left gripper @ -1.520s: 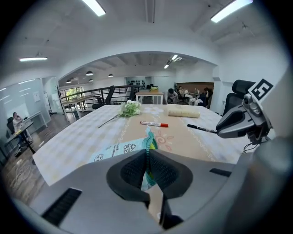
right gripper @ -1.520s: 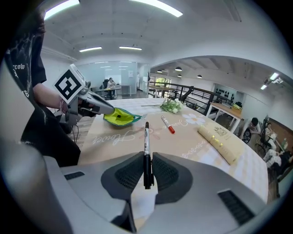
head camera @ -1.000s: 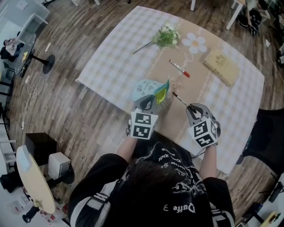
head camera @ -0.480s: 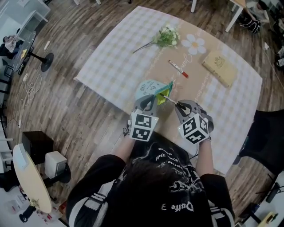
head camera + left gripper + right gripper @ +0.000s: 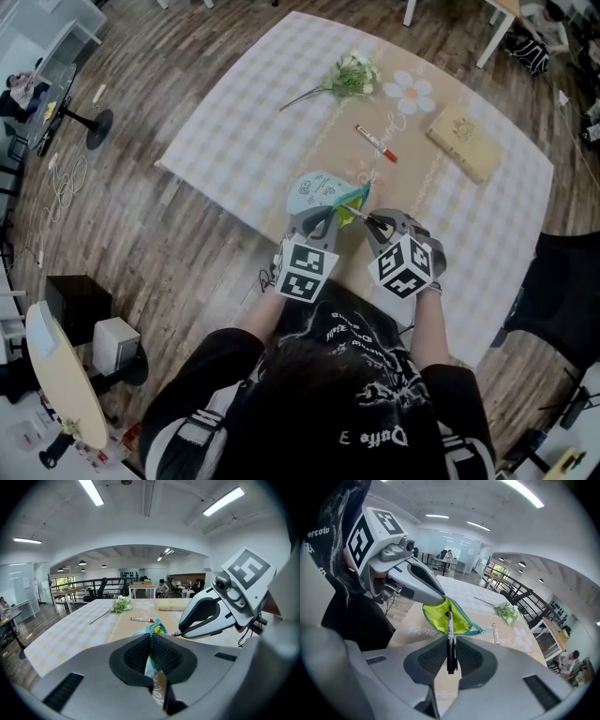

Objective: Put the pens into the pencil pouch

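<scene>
— Pouch?
— Pale blue pencil pouch (image 5: pixel 319 190) with lime-green lining and a teal zip, mouth gaping. My left gripper (image 5: pixel 317 220) pinches its near edge.
— Pens?
— Two. The black pen (image 5: pixel 450 637) is clamped in my right gripper (image 5: pixel 377 223), front end poked into the open mouth against the green lining. The red-capped pen (image 5: pixel 378 143), white-bodied, lies flat beyond the pouch, apart from it.

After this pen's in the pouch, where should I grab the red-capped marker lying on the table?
Take the red-capped marker by its white barrel at mid-length, coming straight down with the jaws across it. It lies flat and slanted on the tablecloth, with nothing close beside it.
</scene>
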A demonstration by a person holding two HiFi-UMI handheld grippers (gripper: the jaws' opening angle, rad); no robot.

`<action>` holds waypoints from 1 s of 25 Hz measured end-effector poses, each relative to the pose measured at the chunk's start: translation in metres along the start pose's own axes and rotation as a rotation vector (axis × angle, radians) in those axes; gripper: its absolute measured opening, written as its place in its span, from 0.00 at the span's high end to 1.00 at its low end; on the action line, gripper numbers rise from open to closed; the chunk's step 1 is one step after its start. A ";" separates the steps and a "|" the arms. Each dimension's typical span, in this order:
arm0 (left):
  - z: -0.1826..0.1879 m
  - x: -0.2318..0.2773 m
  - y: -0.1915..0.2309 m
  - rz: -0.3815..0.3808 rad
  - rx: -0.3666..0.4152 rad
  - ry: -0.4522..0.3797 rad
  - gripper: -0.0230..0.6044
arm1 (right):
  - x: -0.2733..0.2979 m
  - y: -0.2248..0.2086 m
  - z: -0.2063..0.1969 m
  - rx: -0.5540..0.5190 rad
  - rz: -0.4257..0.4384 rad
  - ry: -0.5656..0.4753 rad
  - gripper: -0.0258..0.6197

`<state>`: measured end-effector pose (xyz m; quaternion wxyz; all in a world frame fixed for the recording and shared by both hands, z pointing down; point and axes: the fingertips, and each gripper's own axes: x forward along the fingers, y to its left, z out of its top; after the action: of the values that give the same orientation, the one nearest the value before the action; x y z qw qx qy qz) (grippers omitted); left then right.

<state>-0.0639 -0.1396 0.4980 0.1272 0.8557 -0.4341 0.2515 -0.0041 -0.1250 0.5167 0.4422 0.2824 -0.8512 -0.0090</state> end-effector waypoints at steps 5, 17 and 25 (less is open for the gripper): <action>-0.002 0.000 -0.009 -0.031 0.010 0.005 0.91 | 0.004 0.003 -0.001 -0.004 0.008 0.008 0.86; -0.007 0.004 -0.030 -0.157 0.037 0.019 0.91 | 0.013 0.009 -0.005 0.000 0.034 0.023 0.86; -0.006 0.009 -0.041 -0.231 0.019 0.005 0.91 | 0.023 0.017 0.002 -0.020 0.070 0.022 0.86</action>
<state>-0.0280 -0.1185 0.5082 0.1483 0.9005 -0.3300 0.2413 -0.0238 -0.1229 0.5377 0.4544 0.2479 -0.8556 0.0012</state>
